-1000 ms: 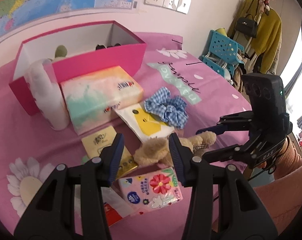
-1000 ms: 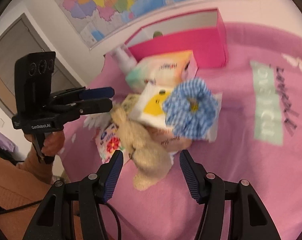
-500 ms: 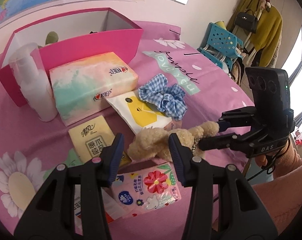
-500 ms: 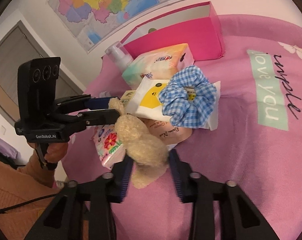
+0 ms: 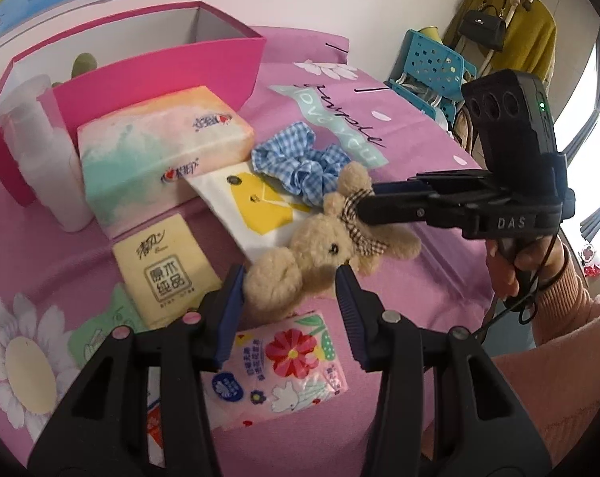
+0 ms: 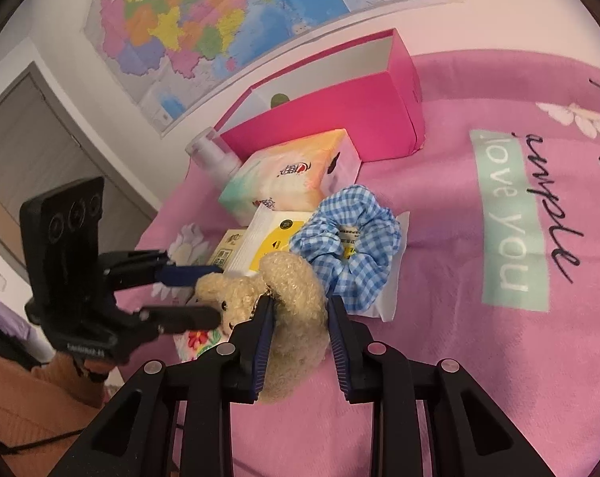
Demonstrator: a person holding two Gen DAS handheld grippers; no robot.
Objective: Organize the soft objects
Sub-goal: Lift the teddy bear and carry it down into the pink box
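The right hand-held gripper (image 6: 298,320) is closing on the plush bear (image 5: 319,254), its jaws pinching in on the fluffy body near the checked bow, and the toy hangs just above the pink bedspread (image 6: 439,377). The grip sits at the bear's middle, probably so the floppy limbs dangle clear instead of dragging across the clutter below.

Now the left hand-held gripper (image 5: 290,290) waits with its jaws apart, one on each side of the bear's round lower end. The left blue pad looks to brush the fur, the right one stands clear, so no clamp there. My read: it is steadying or ready to take a share of the load.

Under the bear lies a flowered tissue pack (image 5: 280,365). Further off, a yellow tissue pack (image 5: 164,270), a white pack with a yellow print (image 5: 256,206), and a blue checked scrunchie (image 6: 347,246) lying partly on that white pack. Beyond them, a large pastel tissue pack (image 5: 160,147) and a frosted bottle (image 5: 45,151) on the left.

At the far side stands the open pink box (image 5: 172,67), with something green already inside. That looks like the destination, and the bear the next soft thing bound for it.
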